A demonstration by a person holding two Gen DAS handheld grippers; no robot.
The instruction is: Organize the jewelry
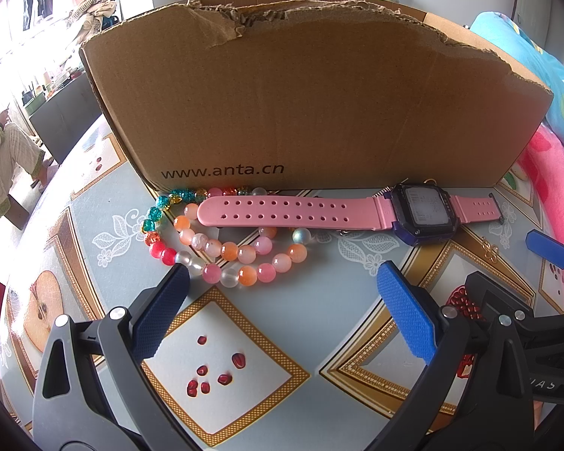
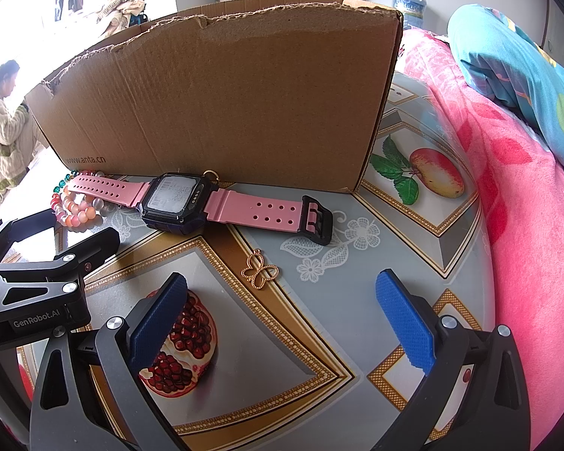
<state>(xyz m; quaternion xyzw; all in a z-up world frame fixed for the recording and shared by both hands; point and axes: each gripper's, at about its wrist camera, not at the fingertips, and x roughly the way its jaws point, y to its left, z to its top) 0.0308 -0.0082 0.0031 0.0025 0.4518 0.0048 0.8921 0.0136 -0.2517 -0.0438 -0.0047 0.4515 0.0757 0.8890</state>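
Note:
A pink-strapped watch [image 1: 319, 208] with a dark square face lies flat in front of a torn cardboard box [image 1: 300, 105]; it also shows in the right wrist view [image 2: 191, 199], as does the box [image 2: 225, 105]. Beaded bracelets [image 1: 222, 244] in pink, orange and teal lie partly under the strap's left end, small at the left in the right wrist view [image 2: 75, 203]. A gold butterfly pendant [image 2: 259, 270] lies just ahead of my right gripper [image 2: 282, 293]. My left gripper [image 1: 282, 285] is open, just short of the beads. Both are open and empty.
The table [image 2: 319, 338] has a grey fruit-print cloth. A pink blanket [image 2: 526, 225] and teal bedding [image 2: 526, 67] lie along the right. A seated person [image 1: 0, 150] is far left. My right gripper also shows at the left view's right edge [image 1: 545, 263].

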